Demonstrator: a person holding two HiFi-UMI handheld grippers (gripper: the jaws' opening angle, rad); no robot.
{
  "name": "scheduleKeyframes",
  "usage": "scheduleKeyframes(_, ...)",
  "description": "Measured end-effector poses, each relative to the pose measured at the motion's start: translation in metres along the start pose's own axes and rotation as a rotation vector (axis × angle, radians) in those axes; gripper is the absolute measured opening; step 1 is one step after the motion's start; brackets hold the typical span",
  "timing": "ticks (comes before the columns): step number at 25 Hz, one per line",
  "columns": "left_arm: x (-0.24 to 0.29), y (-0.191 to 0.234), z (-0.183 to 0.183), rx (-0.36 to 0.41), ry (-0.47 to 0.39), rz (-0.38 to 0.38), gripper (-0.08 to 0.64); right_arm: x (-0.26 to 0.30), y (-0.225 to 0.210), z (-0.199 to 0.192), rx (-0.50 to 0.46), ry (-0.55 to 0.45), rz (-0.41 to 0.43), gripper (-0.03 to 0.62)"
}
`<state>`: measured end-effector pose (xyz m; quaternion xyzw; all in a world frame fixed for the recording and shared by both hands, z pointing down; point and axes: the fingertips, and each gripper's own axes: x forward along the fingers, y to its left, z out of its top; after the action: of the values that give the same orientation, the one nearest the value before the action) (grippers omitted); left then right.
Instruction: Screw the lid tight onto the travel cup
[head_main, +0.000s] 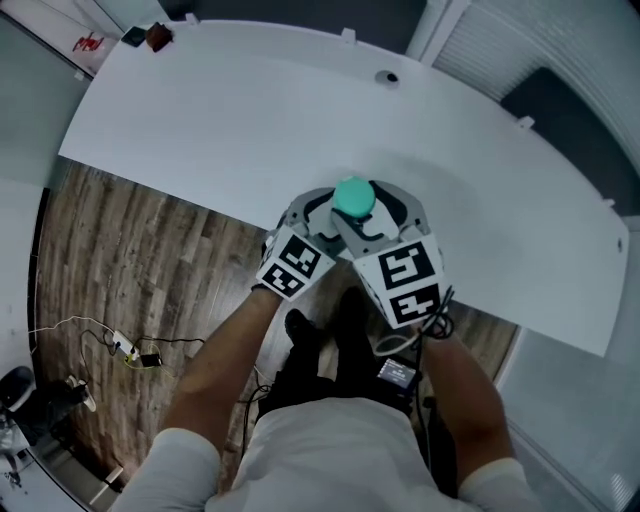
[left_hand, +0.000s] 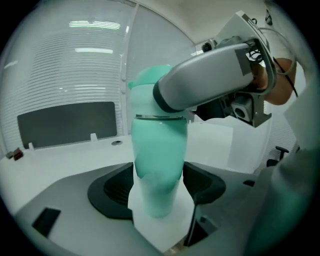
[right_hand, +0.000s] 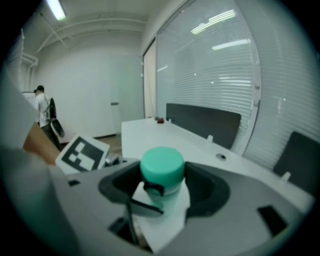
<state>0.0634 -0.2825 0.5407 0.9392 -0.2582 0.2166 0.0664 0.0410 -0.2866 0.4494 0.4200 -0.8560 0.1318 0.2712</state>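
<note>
A teal travel cup (head_main: 353, 197) stands upright near the front edge of the white table (head_main: 300, 110), and both grippers meet on it. My left gripper (left_hand: 159, 192) is shut on the cup's smooth body (left_hand: 159, 160), low down. My right gripper (right_hand: 162, 190) is shut on the round teal lid (right_hand: 161, 167), which sits on top of the cup and has a small black strap at its side. In the left gripper view a grey jaw of the right gripper (left_hand: 210, 82) crosses over the lid. The lid's thread is hidden.
Small dark and red objects (head_main: 150, 37) lie at the table's far left corner, and a cable hole (head_main: 388, 76) is near the back edge. Cables and a power strip (head_main: 125, 348) lie on the wood floor. A person (right_hand: 42, 107) stands far off by the wall.
</note>
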Motion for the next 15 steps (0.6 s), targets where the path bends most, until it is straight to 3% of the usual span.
scheduleKeyframes(3, 0.0010, 0.0051, -0.0029, -0.056, -0.017, 0.103, 0.316, 0.0014, 0.0000, 0.0022, 0.033, 0.005, -0.041, 0.288)
scheduleKeyframes(6, 0.0043, 0.0068, -0.0036, -0.093, -0.018, 0.148, 0.316, 0.0019, 0.0012, 0.0014, 0.060, -0.006, -0.079, 0.288)
scheduleKeyframes(15, 0.0027, 0.0024, -0.0080, -0.050, 0.012, 0.030, 0.316, 0.0022, 0.0066, -0.0008, -0.009, -0.006, 0.001, 0.288)
